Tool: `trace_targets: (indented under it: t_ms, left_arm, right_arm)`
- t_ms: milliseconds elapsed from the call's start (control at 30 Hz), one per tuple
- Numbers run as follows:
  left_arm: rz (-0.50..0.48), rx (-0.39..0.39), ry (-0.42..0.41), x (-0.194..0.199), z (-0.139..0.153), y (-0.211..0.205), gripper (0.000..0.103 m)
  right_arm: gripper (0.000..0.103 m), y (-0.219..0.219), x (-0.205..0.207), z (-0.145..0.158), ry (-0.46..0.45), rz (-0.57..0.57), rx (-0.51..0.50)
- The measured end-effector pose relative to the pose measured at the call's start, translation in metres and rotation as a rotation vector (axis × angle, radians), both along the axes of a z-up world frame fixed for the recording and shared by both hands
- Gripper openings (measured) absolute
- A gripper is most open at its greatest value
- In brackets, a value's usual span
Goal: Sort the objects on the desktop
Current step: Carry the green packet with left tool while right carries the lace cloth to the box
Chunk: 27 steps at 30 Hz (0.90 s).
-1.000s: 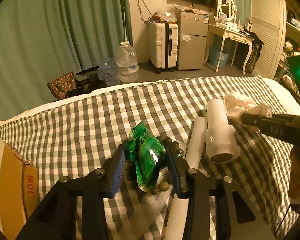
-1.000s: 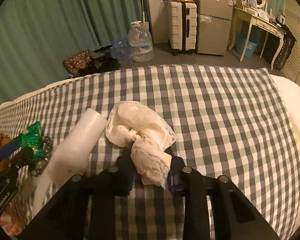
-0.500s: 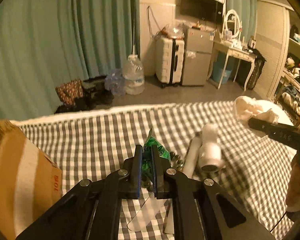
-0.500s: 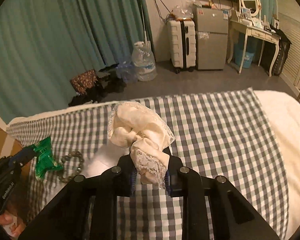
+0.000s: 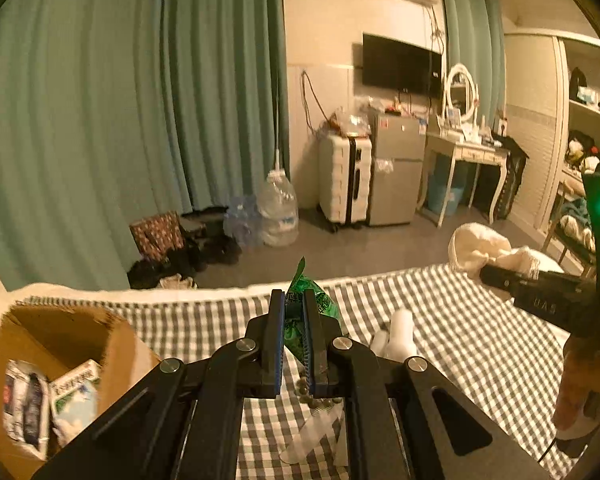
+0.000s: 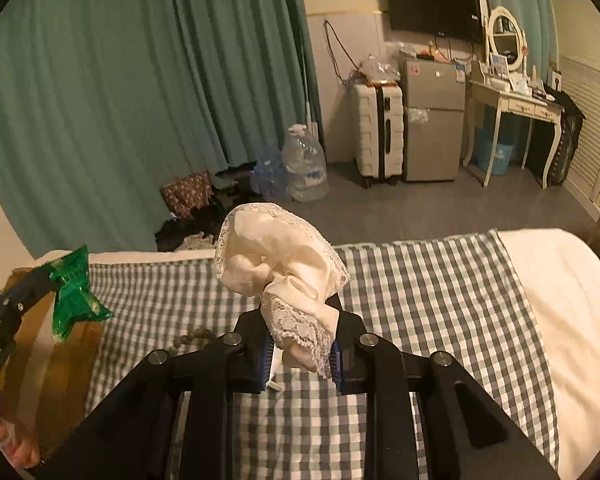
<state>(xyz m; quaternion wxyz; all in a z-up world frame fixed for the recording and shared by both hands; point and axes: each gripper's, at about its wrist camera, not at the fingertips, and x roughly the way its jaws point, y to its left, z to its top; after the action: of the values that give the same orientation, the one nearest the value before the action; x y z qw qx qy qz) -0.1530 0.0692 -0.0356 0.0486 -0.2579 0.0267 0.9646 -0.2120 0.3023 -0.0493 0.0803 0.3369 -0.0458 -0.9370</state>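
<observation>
My left gripper point(image 5: 295, 300) is shut on a green snack packet point(image 5: 300, 285) and holds it above the checked bed; the packet also shows in the right wrist view point(image 6: 74, 292). My right gripper point(image 6: 300, 344) is shut on a cream lace-edged cloth point(image 6: 278, 256), lifted off the bed; the cloth also shows in the left wrist view point(image 5: 482, 249). An open cardboard box point(image 5: 112, 344) with packets inside stands at lower left. A white hair dryer point(image 5: 402, 332), a bead bracelet point(image 5: 314, 398) and a clear plastic piece point(image 5: 312, 432) lie on the bed under the left gripper.
The checked cover point(image 6: 432, 296) spreads across the bed, with a white sheet point(image 6: 572, 304) at its right. Beyond the bed's far edge are teal curtains point(image 5: 140, 120), water jugs point(image 5: 278, 216), a suitcase point(image 5: 344, 176), a small fridge point(image 5: 396, 176) and a dressing table point(image 5: 472, 156).
Both grippers have risen off the bed. The left one closed on the green packet and lifted it, bringing the cardboard box into view. The right one lifted the cloth.
</observation>
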Motion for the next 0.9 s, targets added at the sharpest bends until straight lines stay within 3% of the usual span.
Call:
trace_targets:
  t_ms: [333,900]
  left_arm:
    - [0.066,0.006,0.096,0.038,0.050,-0.022,0.008]
    - [0.150,0.012,0.160,0.094,0.086,-0.051,0.008]
  right_arm:
    - [0.022,-0.014,0.035,0.037,0.072,0.036,-0.002]
    - [0.022,-0.033,0.084,0.063,0.146,0.045,-0.032]
